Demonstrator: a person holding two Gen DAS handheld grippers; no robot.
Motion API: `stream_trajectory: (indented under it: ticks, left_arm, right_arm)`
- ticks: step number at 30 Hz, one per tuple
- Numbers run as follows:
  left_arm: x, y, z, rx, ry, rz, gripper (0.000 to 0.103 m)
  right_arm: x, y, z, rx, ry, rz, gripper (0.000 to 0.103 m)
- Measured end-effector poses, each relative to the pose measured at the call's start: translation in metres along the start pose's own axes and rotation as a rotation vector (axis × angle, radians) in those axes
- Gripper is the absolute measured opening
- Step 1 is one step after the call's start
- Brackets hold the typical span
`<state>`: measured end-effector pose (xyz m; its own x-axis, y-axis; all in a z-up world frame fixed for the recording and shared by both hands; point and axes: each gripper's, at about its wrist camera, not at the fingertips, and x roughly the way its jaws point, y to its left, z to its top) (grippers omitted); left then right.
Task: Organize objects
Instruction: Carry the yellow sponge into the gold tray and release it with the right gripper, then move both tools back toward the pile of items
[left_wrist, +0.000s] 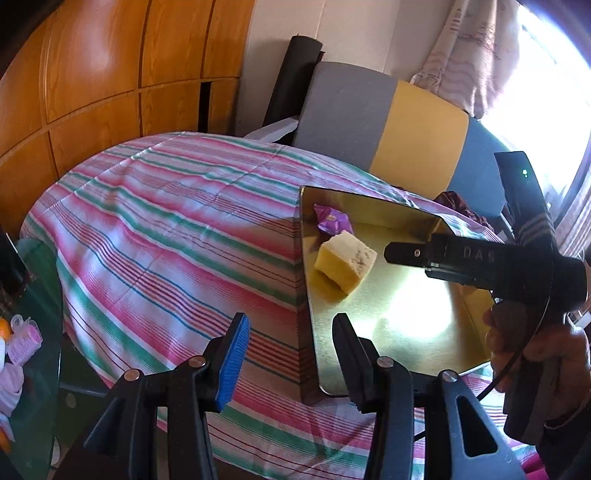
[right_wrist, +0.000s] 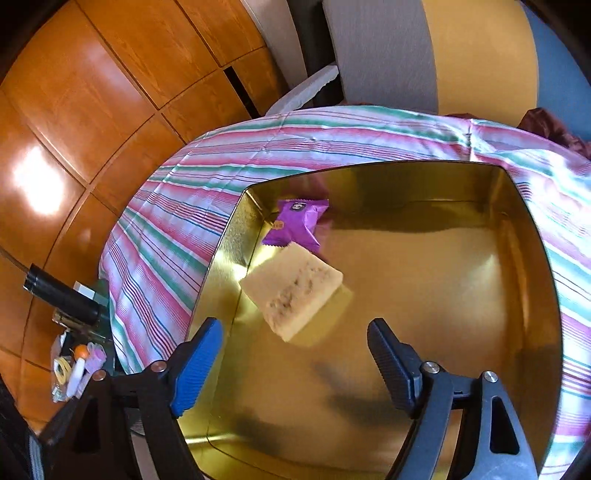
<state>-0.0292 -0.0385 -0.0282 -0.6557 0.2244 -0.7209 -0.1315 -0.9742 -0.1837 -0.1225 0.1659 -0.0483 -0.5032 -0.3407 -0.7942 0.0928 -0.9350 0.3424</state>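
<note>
A gold tin stands open on the striped cloth. Inside it, near the far left corner, lie a purple snack packet and a pale yellow sponge-like block touching it. My left gripper is open, and the tin's near left corner shows between its fingers with no pad touching it. My right gripper hangs open over the tin, just short of the block and the packet, with nothing held. In the left wrist view the right gripper reaches in from the right.
A hand holds the right gripper. A wooden wardrobe stands behind the table, and a grey and yellow chair back at the far side. Small toiletries lie on a glass surface at the left, below the cloth's edge.
</note>
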Motion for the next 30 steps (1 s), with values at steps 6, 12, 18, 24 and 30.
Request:
stream_trajectory:
  ticks: [6,12,18,24,30]
  left_arm:
    - [-0.008,-0.011,-0.001,0.033,-0.015,-0.006,0.047]
    - [-0.014,-0.021,-0.004,0.063,-0.025,-0.009,0.047]
    - [-0.017,-0.033,-0.007,0.092,-0.026,-0.021,0.047]
    - [-0.018,-0.048,-0.009,0.134,-0.018,-0.050,0.047]
    - [-0.011,-0.069,-0.011,0.176,0.007,-0.088,0.047]
  right_arm:
    - [-0.015,-0.003,-0.015,-0.019,-0.031,-0.031,0.084]
    - [-0.031,-0.009,-0.029,-0.017,-0.060,-0.045,0.088]
    - [-0.051,-0.017,-0.043,-0.015,-0.094,-0.059,0.095]
    - [-0.082,-0.035,-0.056,-0.011,-0.146,-0.093,0.099]
    - [-0.121,-0.083,-0.071,0.064,-0.185,-0.160,0.101]
